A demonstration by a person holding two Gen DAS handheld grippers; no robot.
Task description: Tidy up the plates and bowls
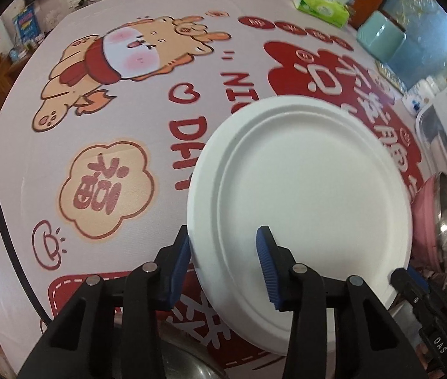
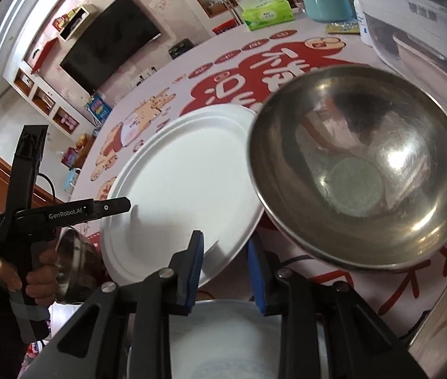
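Note:
A white paper plate (image 1: pixel 305 195) is held tilted above the printed tablecloth. My left gripper (image 1: pixel 223 268) has its blue pads on either side of the plate's near rim and is shut on it. In the right wrist view the same plate (image 2: pixel 185 183) shows with the left gripper (image 2: pixel 109 208) at its left edge. My right gripper (image 2: pixel 223 268) straddles the plate's right rim, one pad above and one below. A steel bowl (image 2: pixel 359 164) hangs tilted just right of it; what holds it is hidden. The right gripper's fingertip (image 1: pixel 410 281) shows at the plate's edge.
A pink bowl with a steel bowl in it (image 1: pixel 435 218) sits right of the plate. Another steel bowl (image 2: pixel 75 268) and a white dish (image 2: pixel 223 341) lie near the table's front edge. A green tissue pack (image 1: pixel 321 6), a teal container (image 1: pixel 378 38) and a white appliance (image 2: pixel 413 15) stand at the far side.

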